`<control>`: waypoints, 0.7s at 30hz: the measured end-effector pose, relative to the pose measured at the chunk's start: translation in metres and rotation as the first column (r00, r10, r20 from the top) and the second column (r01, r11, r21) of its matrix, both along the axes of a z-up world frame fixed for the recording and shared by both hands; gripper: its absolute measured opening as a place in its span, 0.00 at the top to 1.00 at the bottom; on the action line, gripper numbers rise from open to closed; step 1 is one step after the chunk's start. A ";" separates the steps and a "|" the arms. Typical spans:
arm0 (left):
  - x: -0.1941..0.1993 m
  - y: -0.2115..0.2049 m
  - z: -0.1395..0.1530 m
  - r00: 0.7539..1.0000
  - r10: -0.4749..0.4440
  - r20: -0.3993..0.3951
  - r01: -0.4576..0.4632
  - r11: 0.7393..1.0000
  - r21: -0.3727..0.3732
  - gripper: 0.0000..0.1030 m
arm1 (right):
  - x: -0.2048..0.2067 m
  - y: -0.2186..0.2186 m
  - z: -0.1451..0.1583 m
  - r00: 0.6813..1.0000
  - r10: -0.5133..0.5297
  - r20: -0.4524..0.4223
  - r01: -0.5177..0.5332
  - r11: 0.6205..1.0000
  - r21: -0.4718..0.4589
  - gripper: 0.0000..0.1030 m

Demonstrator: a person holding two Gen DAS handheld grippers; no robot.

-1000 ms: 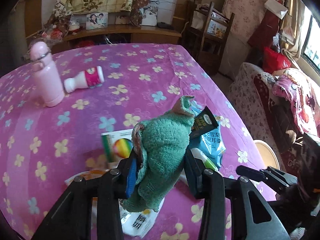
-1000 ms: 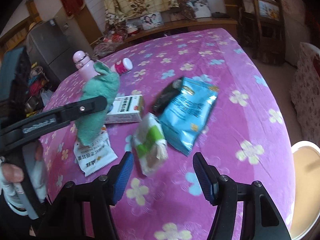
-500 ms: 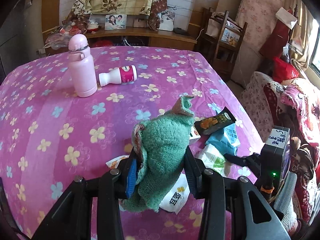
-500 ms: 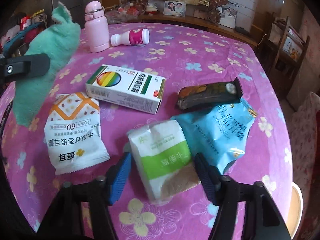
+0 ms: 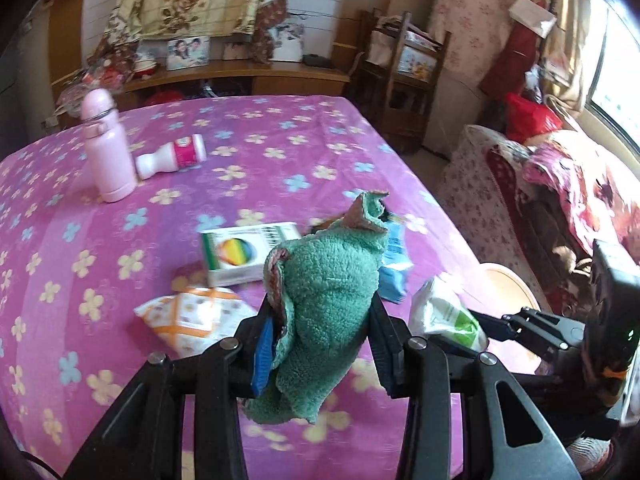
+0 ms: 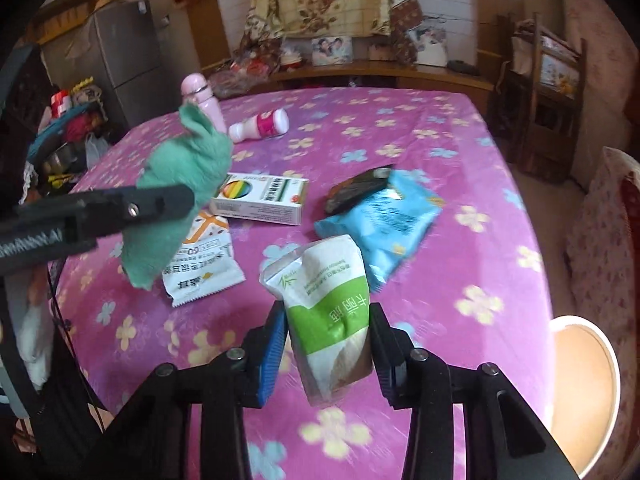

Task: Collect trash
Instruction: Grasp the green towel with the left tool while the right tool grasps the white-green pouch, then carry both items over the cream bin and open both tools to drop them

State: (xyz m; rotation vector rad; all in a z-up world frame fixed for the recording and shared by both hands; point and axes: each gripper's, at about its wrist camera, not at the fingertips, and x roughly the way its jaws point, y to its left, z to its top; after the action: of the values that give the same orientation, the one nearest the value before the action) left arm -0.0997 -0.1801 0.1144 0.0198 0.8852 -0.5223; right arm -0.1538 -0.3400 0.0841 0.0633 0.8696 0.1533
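Right claw (image 6: 329,336) closed on a green-and-white pouch (image 6: 332,312), gripped around its lower half and lifted clear of the counter (image 6: 460,184); pouch leaning a little, top corner crumpled. Left claw (image 5: 320,320) clamped on a green towel (image 5: 326,300), bunched between the fingers and hanging loose below them, off the cloth. Best to keep the squeeze on the pouch steady, since the film looks slick and the grip sits low on it; carry it level and slowly toward wherever the trash goes, and keep the dangling towel away from the wrappers left behind so nothing gets dragged. No bin or bag for the trash visible in either view; a round pale-rimmed object (image 6: 584,376) just off the counter's right edge, possibly a stool or tub, too cut off to tell. Left on the flowered cloth: a white box (image 6: 262,200) with a rainbow disc, closed; an orange-and-white packet (image 6: 202,268) just beside it, partly behind the towel in the right view; a blue bag (image 6: 380,224) with a dark wrapper (image 6: 356,190) lying on its far edge. Further back, a pink bottle (image 5: 108,152) upright with its cap on, and a small white bottle (image 5: 172,156) on its side touching or nearly touching it; contents of neither visible. Probably four pieces to gather yet, bottles aside.
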 end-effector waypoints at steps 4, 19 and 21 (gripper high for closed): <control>-0.015 -0.027 0.001 0.999 -0.052 0.002 0.052 0.999 0.005 0.57 | -0.021 -0.026 0.009 0.998 -0.067 0.017 0.067 0.998 0.004 0.59; -0.062 -0.134 0.002 0.973 -0.232 -0.004 0.232 0.972 0.028 0.57 | -0.094 -0.142 0.019 0.946 -0.322 0.036 0.322 0.947 -0.001 0.59; -0.066 -0.147 0.001 0.968 -0.252 -0.009 0.252 0.967 0.030 0.57 | -0.102 -0.157 0.017 0.934 -0.356 0.032 0.356 0.935 -0.003 0.59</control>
State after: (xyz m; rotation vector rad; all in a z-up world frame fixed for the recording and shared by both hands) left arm -0.1656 -0.3275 0.1152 0.1608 0.9008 -0.7465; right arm -0.2559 -0.4967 0.1016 0.2089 0.8141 -0.1894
